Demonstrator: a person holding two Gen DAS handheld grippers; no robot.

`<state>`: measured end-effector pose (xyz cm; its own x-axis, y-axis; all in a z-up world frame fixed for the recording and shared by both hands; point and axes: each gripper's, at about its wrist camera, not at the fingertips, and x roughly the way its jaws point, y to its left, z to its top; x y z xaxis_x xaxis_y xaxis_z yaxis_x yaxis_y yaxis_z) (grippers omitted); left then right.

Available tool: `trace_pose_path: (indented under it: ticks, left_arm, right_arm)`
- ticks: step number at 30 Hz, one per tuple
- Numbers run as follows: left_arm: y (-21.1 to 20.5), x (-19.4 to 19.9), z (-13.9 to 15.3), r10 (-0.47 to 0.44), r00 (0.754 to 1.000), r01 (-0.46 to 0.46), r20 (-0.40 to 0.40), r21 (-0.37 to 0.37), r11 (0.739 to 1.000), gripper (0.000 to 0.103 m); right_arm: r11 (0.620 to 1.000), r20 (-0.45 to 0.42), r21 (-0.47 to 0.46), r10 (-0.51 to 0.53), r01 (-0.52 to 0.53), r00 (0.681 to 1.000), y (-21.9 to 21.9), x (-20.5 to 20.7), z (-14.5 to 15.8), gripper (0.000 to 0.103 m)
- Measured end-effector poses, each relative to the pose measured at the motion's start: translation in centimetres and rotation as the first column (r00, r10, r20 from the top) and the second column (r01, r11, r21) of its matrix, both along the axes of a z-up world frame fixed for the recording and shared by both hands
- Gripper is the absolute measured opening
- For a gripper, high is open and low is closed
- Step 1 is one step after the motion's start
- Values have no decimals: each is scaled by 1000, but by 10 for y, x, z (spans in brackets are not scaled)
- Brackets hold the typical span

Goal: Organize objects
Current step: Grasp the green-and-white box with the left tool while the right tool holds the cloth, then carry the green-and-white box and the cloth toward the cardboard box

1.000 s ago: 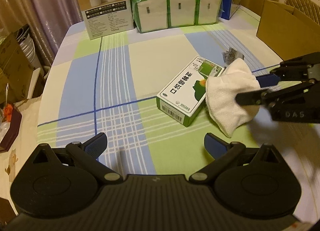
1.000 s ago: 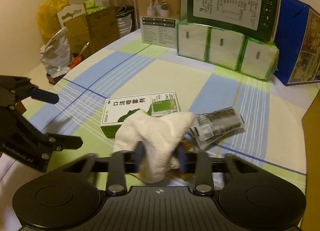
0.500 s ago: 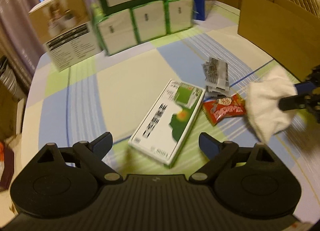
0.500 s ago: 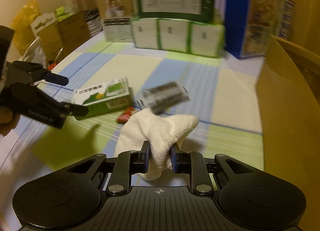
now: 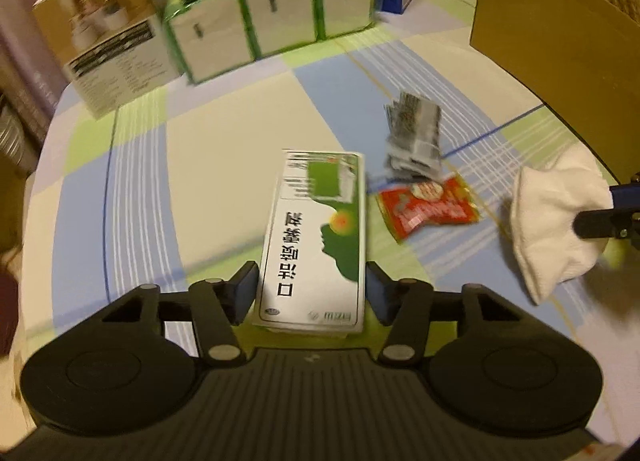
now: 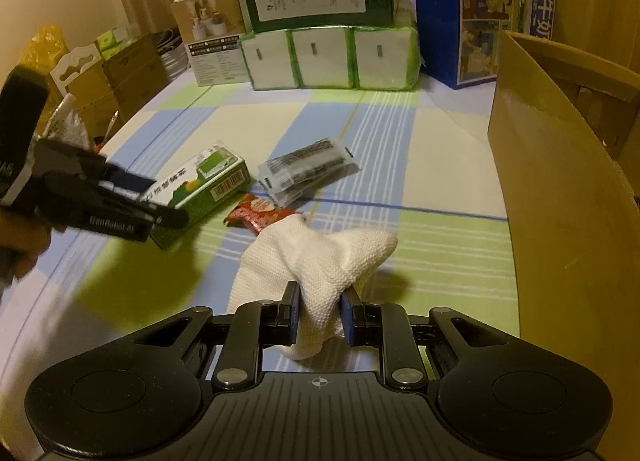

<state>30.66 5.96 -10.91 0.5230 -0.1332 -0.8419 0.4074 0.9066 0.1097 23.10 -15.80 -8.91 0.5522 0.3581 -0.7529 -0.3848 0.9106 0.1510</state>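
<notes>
A: How far is the organizing, as you judge it?

B: Not far, I think. The right gripper [image 6: 319, 319] is clamped on the white cloth [image 6: 320, 261] and holds it above the table [image 6: 432, 149], near the cardboard box [image 6: 560, 197] on the right side. The cloth is not in the box yet.

A: And the left gripper [image 5: 311, 288]?

B: Its jaws stand on both sides of the near end of the green and white medicine box [image 5: 316, 237]. They are narrowed around it, but from the left wrist view I see a small gap at each pad, so I would say it is not gripping yet (the picture is also a little blurred there). The medicine box lies flat on the table.

A: What remains?

B: Most things. The red snack packet [image 5: 428, 207] and the grey sachets [image 5: 414, 139] lie loose in the middle of the table, just beside the medicine box. The sachets touch the packet at one edge. Nobody holds them.

A: So where should everything go?

B: Probably into the cardboard box, but this is my guess only. I cannot see inside it, so I cannot tell if something is already placed there.
</notes>
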Motion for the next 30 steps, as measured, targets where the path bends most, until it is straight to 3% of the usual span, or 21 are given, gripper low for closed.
trace_pose_path:
  ticks: [10, 11, 13, 14, 15, 23, 30]
  left_arm:
    - [-30, -98, 17, 95, 995, -96, -28, -47, 994, 51]
    - [-32, -104, 18, 102, 995, -103, -25, -50, 993, 51]
    - [-33, -110, 20, 111, 994, -112, -25, -67, 991, 51]
    - [-33, -113, 21, 116, 993, -118, -23, -78, 990, 51]
    - [-33, -114, 23, 121, 992, -122, -20, -87, 989, 50]
    - [-29, -111, 29, 116, 993, -114, 9, -104, 988, 62]
    - [-34, -96, 16, 86, 996, -86, -2, -93, 992, 63]
  right_arm:
    - [998, -81, 41, -54, 57, 995, -26, -47, 6, 20]
    - [997, -71, 44, -53, 56, 996, -27, -50, 6, 26]
    - [998, -46, 40, -56, 58, 997, -30, -58, 7, 54]
    - [998, -21, 39, -51, 52, 998, -31, -64, 8, 74]
    - [998, 4, 33, -46, 46, 999, -31, -68, 10, 81]
    - [999, 14, 8, -31, 31, 999, -18, -59, -2, 82]
    - [999, -28, 23, -28, 29, 999, -7, -41, -18, 80]
